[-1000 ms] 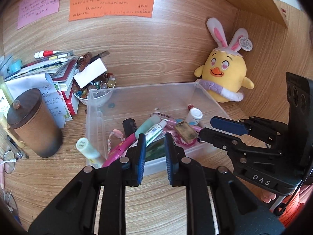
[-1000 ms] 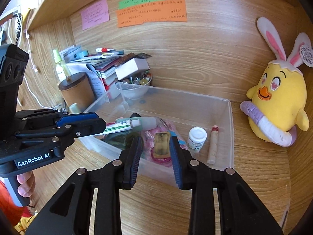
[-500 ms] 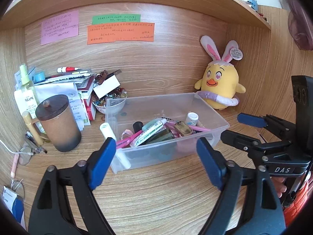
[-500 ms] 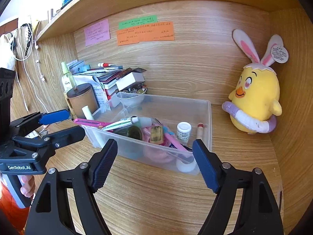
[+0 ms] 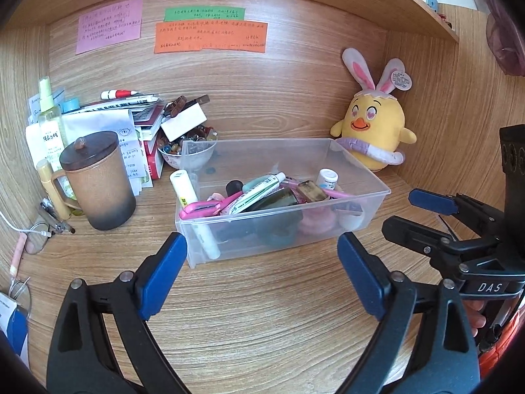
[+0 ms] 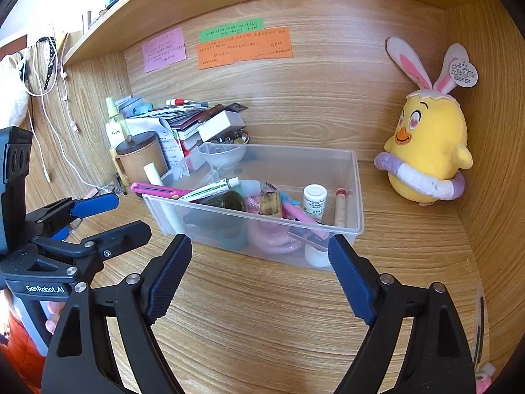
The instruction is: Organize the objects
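A clear plastic bin (image 5: 377, 193) stands on the wooden desk, holding a pink cutter (image 5: 203, 207), a white-green tube (image 5: 259, 190), a small white bottle (image 5: 327, 177), an amber bottle (image 5: 311, 190) and a white stick (image 5: 183, 185). My left gripper (image 5: 261, 252) hangs just before the bin's front wall, its jaws still opening, and nothing is between them. My right gripper (image 6: 261, 243) faces the bin (image 6: 356, 177) from the right front, its jaws also opening and empty. Each gripper shows in the other's view: the right (image 5: 416, 215), the left (image 6: 118, 218).
A brown lidded mug (image 5: 98, 180), a stack of books and papers (image 5: 131, 115) and a bowl of beads (image 5: 177, 154) crowd the left back. A yellow plush chick (image 5: 374, 131) sits in the right corner. Glasses (image 5: 39, 229) lie at the left edge. Wooden walls close the back and right.
Both grippers were nearly shut at the bin's front wall. They have opened wide and drawn back from it. The bin stays on the desk.
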